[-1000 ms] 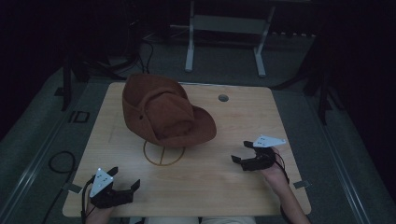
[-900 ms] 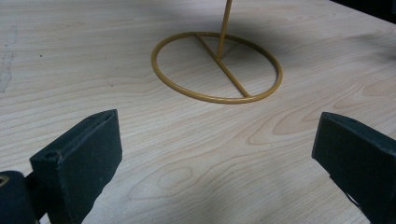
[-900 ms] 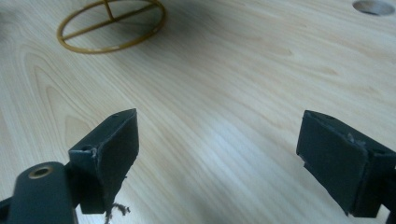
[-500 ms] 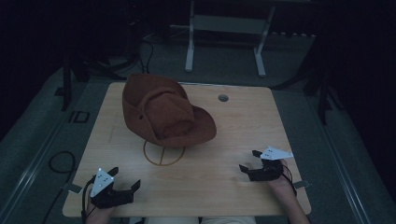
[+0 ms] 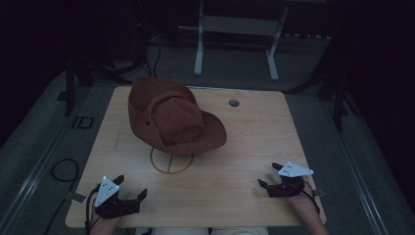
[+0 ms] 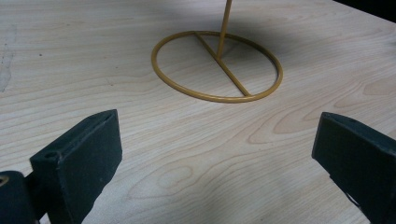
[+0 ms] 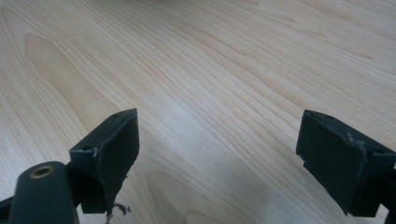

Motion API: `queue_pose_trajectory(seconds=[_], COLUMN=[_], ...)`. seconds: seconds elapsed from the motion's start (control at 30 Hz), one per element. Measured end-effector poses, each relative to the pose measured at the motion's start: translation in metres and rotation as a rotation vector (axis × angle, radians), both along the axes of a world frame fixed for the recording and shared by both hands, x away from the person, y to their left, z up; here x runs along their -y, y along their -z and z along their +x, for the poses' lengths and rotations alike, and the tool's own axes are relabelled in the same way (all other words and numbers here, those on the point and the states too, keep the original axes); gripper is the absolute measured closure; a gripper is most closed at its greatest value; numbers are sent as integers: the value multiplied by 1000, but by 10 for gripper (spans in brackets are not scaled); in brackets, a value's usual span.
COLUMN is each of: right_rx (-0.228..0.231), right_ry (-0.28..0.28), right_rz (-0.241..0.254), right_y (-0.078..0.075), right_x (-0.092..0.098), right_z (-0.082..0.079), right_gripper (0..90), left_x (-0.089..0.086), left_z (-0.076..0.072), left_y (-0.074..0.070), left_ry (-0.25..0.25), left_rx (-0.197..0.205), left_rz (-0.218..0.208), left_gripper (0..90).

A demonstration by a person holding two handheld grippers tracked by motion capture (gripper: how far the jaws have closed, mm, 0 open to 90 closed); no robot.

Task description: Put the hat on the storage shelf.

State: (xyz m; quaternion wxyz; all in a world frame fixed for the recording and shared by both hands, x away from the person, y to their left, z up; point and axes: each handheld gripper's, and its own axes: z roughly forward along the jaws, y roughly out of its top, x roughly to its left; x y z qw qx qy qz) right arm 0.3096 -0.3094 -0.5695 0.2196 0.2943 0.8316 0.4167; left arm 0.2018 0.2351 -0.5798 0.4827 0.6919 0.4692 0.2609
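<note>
A brown wide-brimmed hat (image 5: 171, 117) rests on top of a thin gold wire stand whose ring base (image 5: 171, 160) lies on the wooden table (image 5: 244, 132). The ring base (image 6: 217, 65) and its upright rod show ahead in the left gripper view. My left gripper (image 5: 131, 187) sits at the table's near left corner, open, with nothing between its jaws (image 6: 215, 163). My right gripper (image 5: 269, 176) sits near the front right edge, open and empty (image 7: 217, 154), low over bare wood.
A round grommet hole (image 5: 234, 103) lies near the table's far edge. A white metal frame (image 5: 235, 39) stands on the floor beyond the table. Cables (image 5: 61, 171) lie on the floor at the left.
My right gripper has drawn back toward the near right edge of the table. The left gripper, hat and stand have stayed put.
</note>
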Motion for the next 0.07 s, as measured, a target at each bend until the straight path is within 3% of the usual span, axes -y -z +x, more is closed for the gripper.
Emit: queue_pose_trajectory(seconds=[0.07], right_rx=[4], right_ry=[-3], right_rz=[-6], right_y=[0], right_x=[-1], right_z=[0], right_gripper=[131], left_x=[0], left_z=[0], left_y=[0], left_ry=[0], left_rx=[-3], left_rz=[-4], left_gripper=[22])
